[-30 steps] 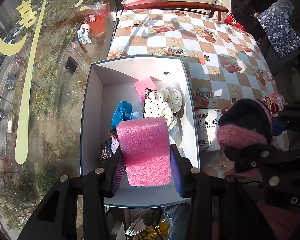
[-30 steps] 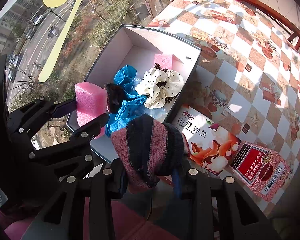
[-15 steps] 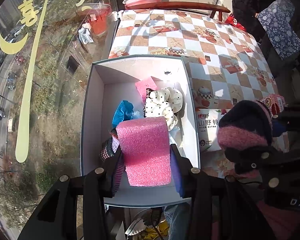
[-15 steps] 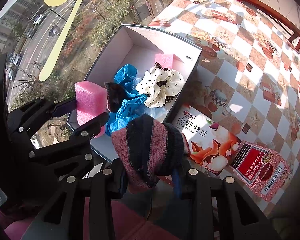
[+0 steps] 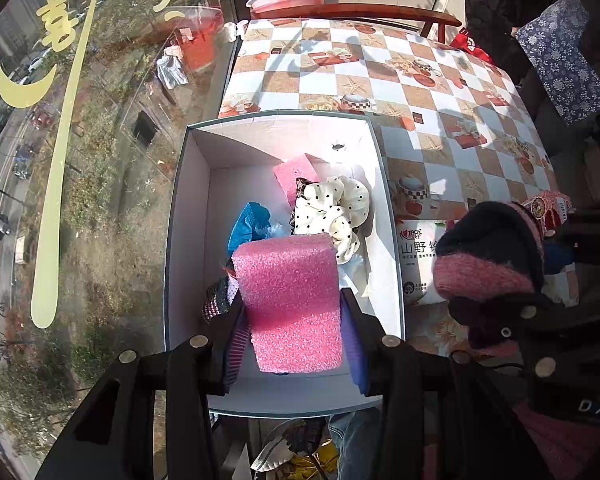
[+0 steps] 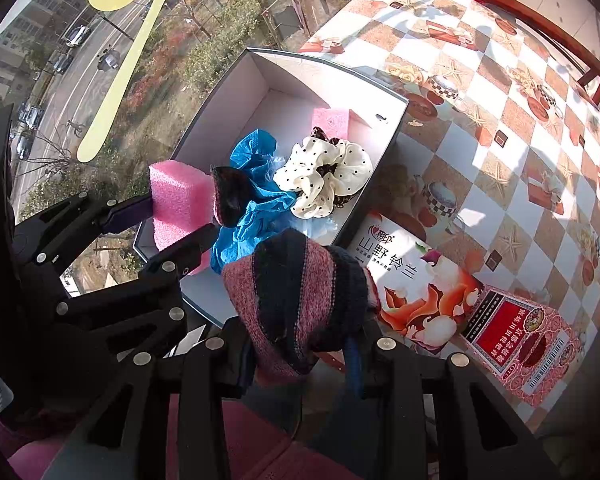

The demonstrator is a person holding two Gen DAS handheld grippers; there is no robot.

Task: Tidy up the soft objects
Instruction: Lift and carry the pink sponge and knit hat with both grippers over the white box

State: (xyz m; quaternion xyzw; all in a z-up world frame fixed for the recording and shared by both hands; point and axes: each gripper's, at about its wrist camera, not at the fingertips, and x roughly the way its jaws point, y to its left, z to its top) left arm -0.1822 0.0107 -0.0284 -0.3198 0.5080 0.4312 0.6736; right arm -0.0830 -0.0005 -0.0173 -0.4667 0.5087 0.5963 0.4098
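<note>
My left gripper (image 5: 292, 320) is shut on a pink foam block (image 5: 290, 300), held over the near end of the white open box (image 5: 186, 208). The same block (image 6: 178, 204) and gripper (image 6: 168, 220) show at left in the right wrist view. My right gripper (image 6: 300, 344) is shut on a rolled pink and dark knitted sock (image 6: 296, 300), just outside the box's near right corner; the sock (image 5: 488, 256) also appears at right in the left wrist view. Inside the box lie a cream polka-dot scrunchie (image 6: 326, 174), crumpled blue film (image 6: 256, 200), a second pink foam piece (image 6: 332, 120) and a dark knitted item (image 6: 230, 194).
The box stands at the edge of a table with a checkered cloth (image 6: 500, 92), beside a window over a street. A tissue pack (image 6: 412, 280) and a red patterned carton (image 6: 516, 336) lie right of the box. A person in dark clothes (image 5: 492, 12) sits at the far end.
</note>
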